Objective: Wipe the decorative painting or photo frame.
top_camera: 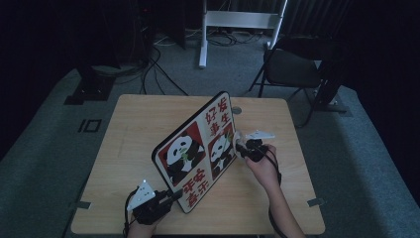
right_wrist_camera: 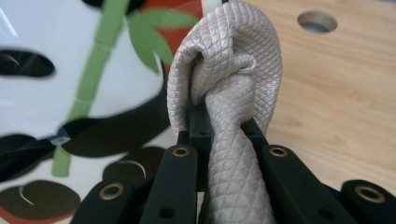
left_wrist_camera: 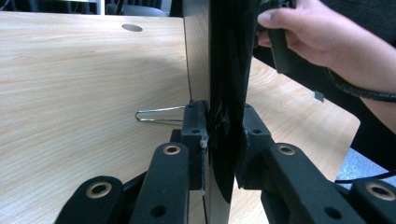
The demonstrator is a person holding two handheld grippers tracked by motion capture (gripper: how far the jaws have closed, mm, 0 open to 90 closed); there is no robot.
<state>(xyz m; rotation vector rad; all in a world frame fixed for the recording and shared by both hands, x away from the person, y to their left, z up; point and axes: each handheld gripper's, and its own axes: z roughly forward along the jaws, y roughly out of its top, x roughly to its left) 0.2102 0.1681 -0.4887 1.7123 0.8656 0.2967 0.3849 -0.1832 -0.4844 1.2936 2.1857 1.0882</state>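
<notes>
The board stands tilted on the table, its back hidden in the high view (a wire stand shows behind it). The left gripper clamps the board's near edge. The right gripper is closed on a beige cloth bunched against the panda face.

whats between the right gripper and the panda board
A bunched beige cloth, clamped in the right gripper and held against the panda board, seen in the right gripper view.

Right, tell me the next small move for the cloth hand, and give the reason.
Probably press the cloth onto the panda board and start a short wipe. The right gripper is shut on the bunched cloth right beside the glossy face, and the left gripper clamps the board's edge, holding it up off the table.
</notes>
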